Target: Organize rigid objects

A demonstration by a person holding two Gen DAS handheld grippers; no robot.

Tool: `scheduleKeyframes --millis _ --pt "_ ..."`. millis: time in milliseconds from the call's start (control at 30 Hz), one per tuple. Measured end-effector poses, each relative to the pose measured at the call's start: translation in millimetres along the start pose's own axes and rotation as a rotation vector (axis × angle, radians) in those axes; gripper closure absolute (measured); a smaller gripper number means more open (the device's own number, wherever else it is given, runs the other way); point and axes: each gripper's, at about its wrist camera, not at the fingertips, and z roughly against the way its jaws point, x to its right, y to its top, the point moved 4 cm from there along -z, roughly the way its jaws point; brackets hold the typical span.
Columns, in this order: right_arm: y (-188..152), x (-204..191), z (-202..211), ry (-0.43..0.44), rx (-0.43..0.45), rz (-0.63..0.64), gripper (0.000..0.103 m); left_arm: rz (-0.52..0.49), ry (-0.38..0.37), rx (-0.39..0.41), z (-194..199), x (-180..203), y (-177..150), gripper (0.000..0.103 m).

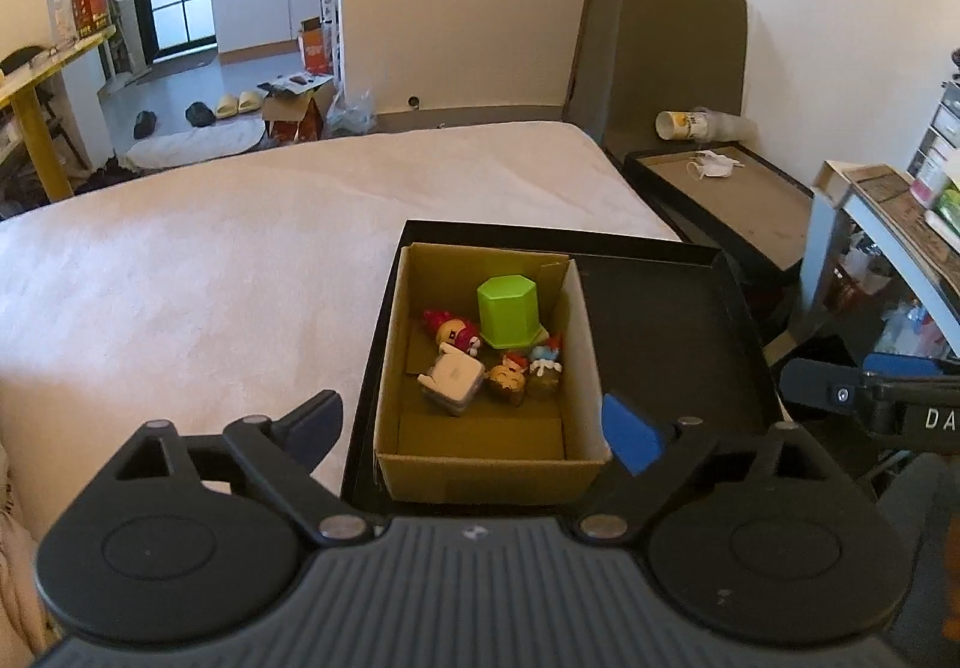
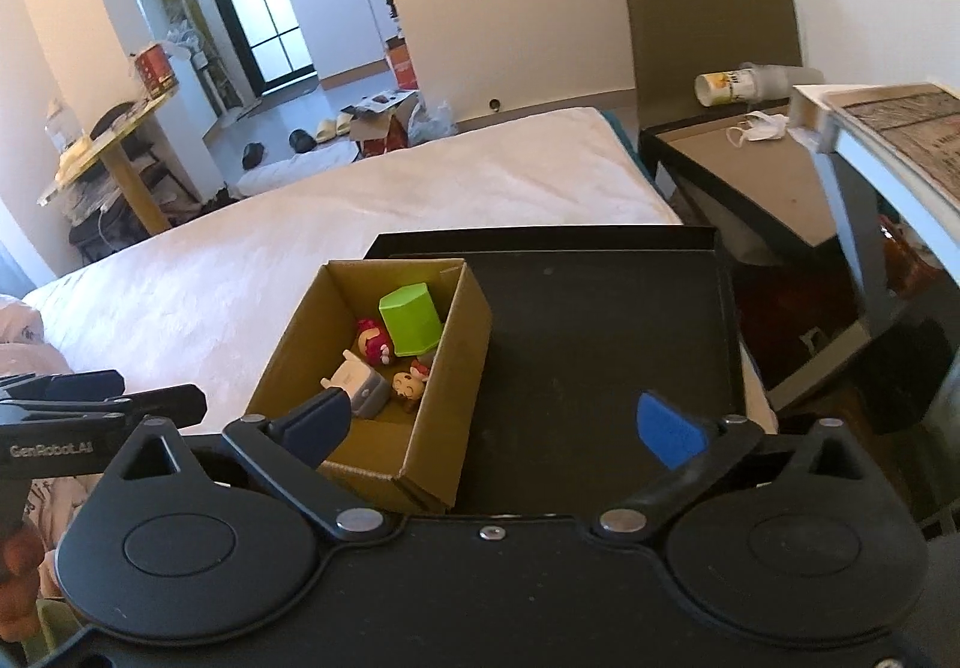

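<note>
A small cardboard box (image 1: 576, 308) sits in the left part of a black tray (image 1: 666, 320) on the bed. Inside lie a green hexagonal block (image 1: 510, 311), a white plug adapter (image 1: 453, 377), a red-haired figurine (image 1: 456, 332), a brown figurine (image 1: 507, 380) and a blue-white figurine (image 1: 547, 362). My left gripper (image 1: 474, 428) is open and empty, just in front of the box. My right gripper (image 2: 495, 422) is open and empty, over the tray's near edge, right of the box (image 2: 462, 332). The green block (image 2: 411, 320) and adapter (image 2: 360, 383) show there too.
The white bed (image 1: 240, 248) spreads left and behind the tray. A dark framed board (image 1: 732, 188) with a face mask (image 1: 714, 165) lies to the right, with stacked cups (image 1: 690, 123) behind it. A shelf unit (image 1: 888, 224) stands at far right.
</note>
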Motion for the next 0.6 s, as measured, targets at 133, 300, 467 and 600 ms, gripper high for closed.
scheduleKeyframes --millis 133,300,467,600 --pt "-5 0 15 -0.013 0.015 -0.013 0.0 -0.019 -0.009 0.009 16 6 -3 0.01" --pt "-7 -2 35 -0.028 0.036 -0.015 0.0 -0.031 -0.009 0.02 36 12 -7 0.007" --pt "-11 -4 56 -0.03 0.046 -0.027 0.0 -0.036 0.0 0.037 57 16 -9 0.003" --pt "-15 -3 67 -0.043 0.055 -0.043 0.0 -0.043 0.008 0.057 72 17 -11 0.002"
